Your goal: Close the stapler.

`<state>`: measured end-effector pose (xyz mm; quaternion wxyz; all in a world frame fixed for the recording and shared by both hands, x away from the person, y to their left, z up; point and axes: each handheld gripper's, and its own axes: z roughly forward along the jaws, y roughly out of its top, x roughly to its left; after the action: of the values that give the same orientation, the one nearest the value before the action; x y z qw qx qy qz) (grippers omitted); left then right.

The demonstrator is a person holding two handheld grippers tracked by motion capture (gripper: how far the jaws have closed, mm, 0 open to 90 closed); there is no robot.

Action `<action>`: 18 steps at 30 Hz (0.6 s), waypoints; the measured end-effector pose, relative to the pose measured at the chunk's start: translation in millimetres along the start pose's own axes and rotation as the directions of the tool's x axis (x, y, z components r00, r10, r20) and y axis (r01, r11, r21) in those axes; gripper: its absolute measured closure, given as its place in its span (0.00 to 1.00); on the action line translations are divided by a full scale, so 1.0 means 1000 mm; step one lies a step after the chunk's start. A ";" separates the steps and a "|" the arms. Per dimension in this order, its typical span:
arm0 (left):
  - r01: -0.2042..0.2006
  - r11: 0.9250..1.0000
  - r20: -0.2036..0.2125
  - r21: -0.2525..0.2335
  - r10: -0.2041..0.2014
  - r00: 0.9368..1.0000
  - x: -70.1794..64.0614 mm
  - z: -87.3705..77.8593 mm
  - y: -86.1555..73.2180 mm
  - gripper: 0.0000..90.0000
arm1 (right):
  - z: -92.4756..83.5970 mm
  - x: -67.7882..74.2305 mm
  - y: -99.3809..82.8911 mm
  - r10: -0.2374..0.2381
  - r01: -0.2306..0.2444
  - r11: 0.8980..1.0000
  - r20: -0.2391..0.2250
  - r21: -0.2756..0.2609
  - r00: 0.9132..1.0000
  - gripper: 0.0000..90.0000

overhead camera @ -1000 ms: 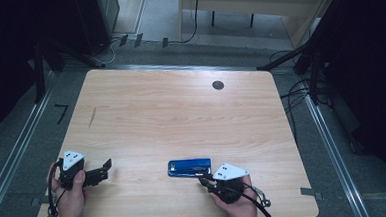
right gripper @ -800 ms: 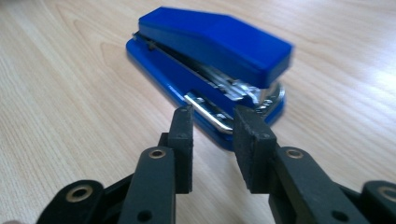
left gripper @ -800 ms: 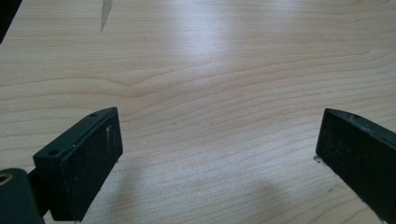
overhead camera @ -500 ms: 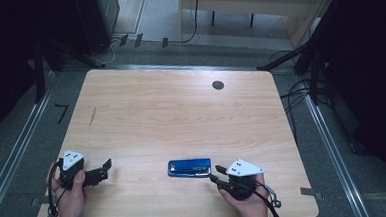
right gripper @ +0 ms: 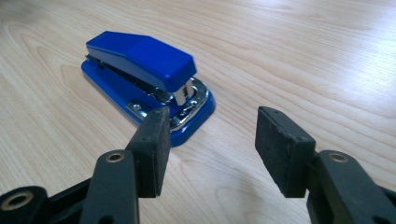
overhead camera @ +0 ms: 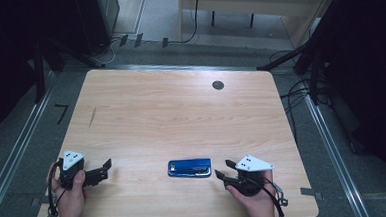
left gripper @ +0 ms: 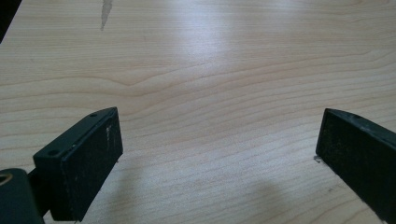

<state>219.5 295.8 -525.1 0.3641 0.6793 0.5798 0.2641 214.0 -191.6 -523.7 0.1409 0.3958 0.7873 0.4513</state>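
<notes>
A blue stapler (overhead camera: 189, 168) with a chrome base plate lies flat near the front middle of the wooden table (overhead camera: 181, 119). My right gripper (overhead camera: 224, 169) sits just to its right, a small gap away. Its jaws have just been opening and nothing is between them. In the right gripper view the stapler (right gripper: 144, 74) lies ahead and to the left of the open right gripper (right gripper: 212, 135), its front end nearest. My left gripper (overhead camera: 105, 169) rests at the front left, far from the stapler. In its own view the left gripper (left gripper: 219, 140) stands wide open over bare wood.
A round dark grommet hole (overhead camera: 218, 85) sits near the table's far edge. A dark scratch (overhead camera: 92, 116) marks the left side. Metal rails and cables (overhead camera: 300, 93) run along the floor beside the table. A wooden bench (overhead camera: 255, 5) stands beyond the far edge.
The right gripper was at the stapler's right end; it has drawn away to the right and its jaws now stand apart. The stapler stays on the table. The left gripper has not moved.
</notes>
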 end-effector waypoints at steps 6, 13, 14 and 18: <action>0.001 1.000 -0.003 0.001 -0.001 1.000 0.000 0.000 0.000 0.01 | -0.005 -0.010 0.000 0.022 -0.022 1.000 0.009 -0.019 1.000 0.44; 0.001 1.000 -0.002 -0.001 -0.001 1.000 0.000 0.000 0.000 0.01 | -0.017 -0.023 0.001 0.044 -0.043 0.998 0.030 -0.039 0.999 0.38; 0.000 1.000 -0.003 -0.001 0.000 1.000 0.000 0.000 0.000 0.01 | -0.019 -0.026 0.001 0.056 -0.055 0.997 0.032 -0.046 0.998 0.37; 0.000 1.000 -0.004 0.001 0.000 1.000 0.000 0.000 0.000 0.01 | -0.028 -0.037 0.000 0.079 -0.076 0.995 0.043 -0.067 0.996 0.33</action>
<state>219.5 295.7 -525.0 0.3626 0.6789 0.5808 0.2649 222.2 -236.2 -513.6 0.1541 0.4314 0.7527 0.4728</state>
